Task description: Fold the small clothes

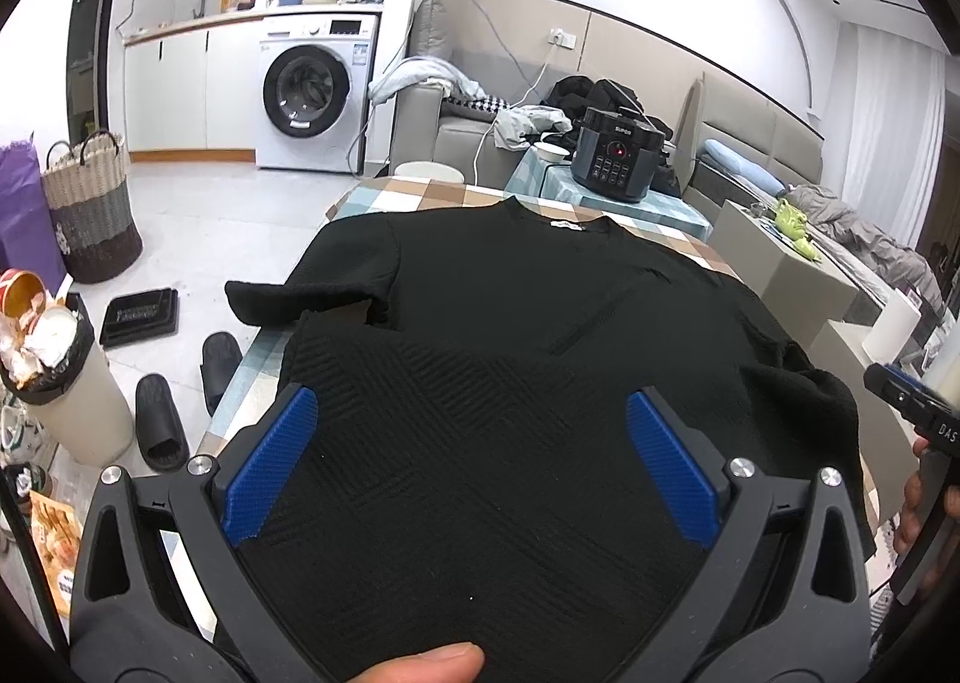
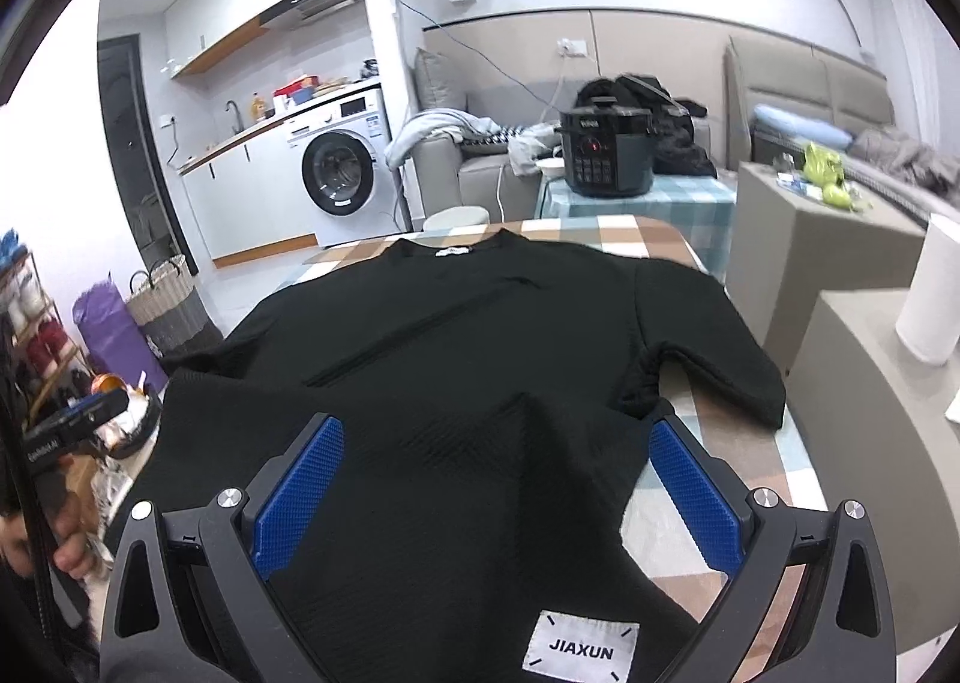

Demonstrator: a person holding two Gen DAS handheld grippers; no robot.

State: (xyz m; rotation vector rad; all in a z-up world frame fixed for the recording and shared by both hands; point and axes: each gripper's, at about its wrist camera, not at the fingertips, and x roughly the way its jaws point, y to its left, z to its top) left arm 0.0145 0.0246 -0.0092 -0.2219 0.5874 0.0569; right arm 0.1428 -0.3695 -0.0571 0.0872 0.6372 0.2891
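Blue-padded left tool (image 1: 471, 461) and right tool (image 2: 495, 494) both gape wide over the black shirt's (image 1: 540, 323) hem, gripping nothing; shirt lies spread flat on the checked desk (image 1: 420, 191), collar away; pressure cooker (image 1: 618, 155) beyond

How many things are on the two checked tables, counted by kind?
Black T-shirt: 1
Pressure cooker: 1
White bowl: 1
Total: 3
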